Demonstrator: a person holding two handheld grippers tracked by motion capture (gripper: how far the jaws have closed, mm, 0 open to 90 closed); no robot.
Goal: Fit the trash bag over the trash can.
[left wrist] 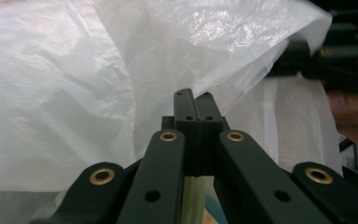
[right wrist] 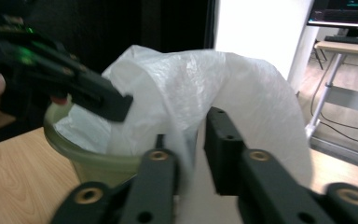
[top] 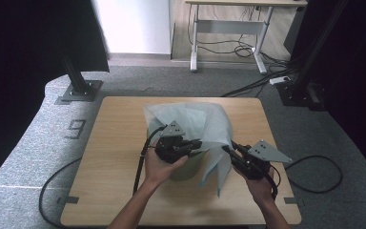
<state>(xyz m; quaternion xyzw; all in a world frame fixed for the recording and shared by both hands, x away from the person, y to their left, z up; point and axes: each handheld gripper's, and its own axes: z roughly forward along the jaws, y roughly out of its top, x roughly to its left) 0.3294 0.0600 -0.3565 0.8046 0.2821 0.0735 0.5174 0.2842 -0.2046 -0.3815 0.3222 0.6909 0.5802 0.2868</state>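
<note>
A thin white plastic bag (top: 198,125) sits over a small green bin (top: 187,169) in the middle of a light wooden table (top: 114,157). The bag puffs up above the bin and part of it hangs down the side near the person.

The left gripper (top: 196,144) is at the near rim of the bin. In the left gripper view its two black jaws are pressed flat together, and the edge of the bag (left wrist: 121,74) starts right at their tips, so they look pinched on it. The right gripper (top: 227,149) is just to the right of the bin. In the right gripper view its jaws stand a little apart with a fold of the bag (right wrist: 186,93) hanging between them, and I cannot tell if they press on it. That view also shows the green bin (right wrist: 98,163) with the bag tucked inside.

The table stands on a grey carpet (top: 24,157) with a number 9 (top: 76,129) marked on it. A black cable (top: 321,174) loops on the floor at the right. Dark curtains (top: 24,43) hang at both sides. Far back there is a white desk (top: 233,24) with wires (top: 228,47) under it
</note>
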